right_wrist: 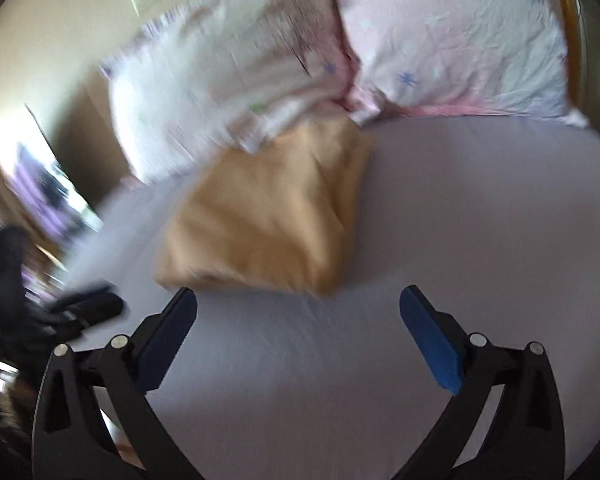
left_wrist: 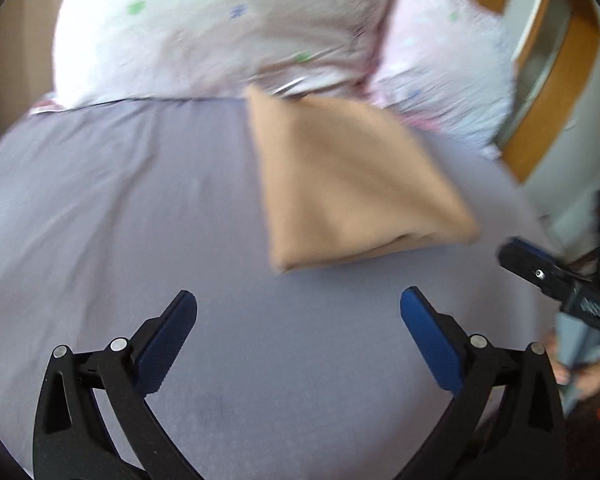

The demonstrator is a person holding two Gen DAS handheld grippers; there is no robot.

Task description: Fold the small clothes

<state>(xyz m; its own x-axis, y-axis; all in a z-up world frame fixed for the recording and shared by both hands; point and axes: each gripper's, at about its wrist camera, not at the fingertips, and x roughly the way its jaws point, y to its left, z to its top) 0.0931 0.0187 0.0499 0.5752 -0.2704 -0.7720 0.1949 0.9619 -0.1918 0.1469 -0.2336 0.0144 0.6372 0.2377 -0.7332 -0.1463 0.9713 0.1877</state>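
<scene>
A tan folded garment (left_wrist: 352,184) lies on the lavender bed sheet (left_wrist: 120,208), its far corner against the pillows. My left gripper (left_wrist: 298,300) is open and empty, a little short of the garment's near edge. In the right wrist view the same garment (right_wrist: 268,216) lies just beyond my right gripper (right_wrist: 298,298), which is open and empty above the sheet (right_wrist: 460,208). The right gripper also shows at the right edge of the left wrist view (left_wrist: 556,276). The left gripper shows blurred at the left edge of the right wrist view (right_wrist: 80,308).
Two pale pink patterned pillows (left_wrist: 220,28) (left_wrist: 448,64) lie at the head of the bed, also in the right wrist view (right_wrist: 236,80) (right_wrist: 452,40). A wooden bed frame (left_wrist: 560,92) runs along the right. A wall and doorway (right_wrist: 52,168) lie to the left.
</scene>
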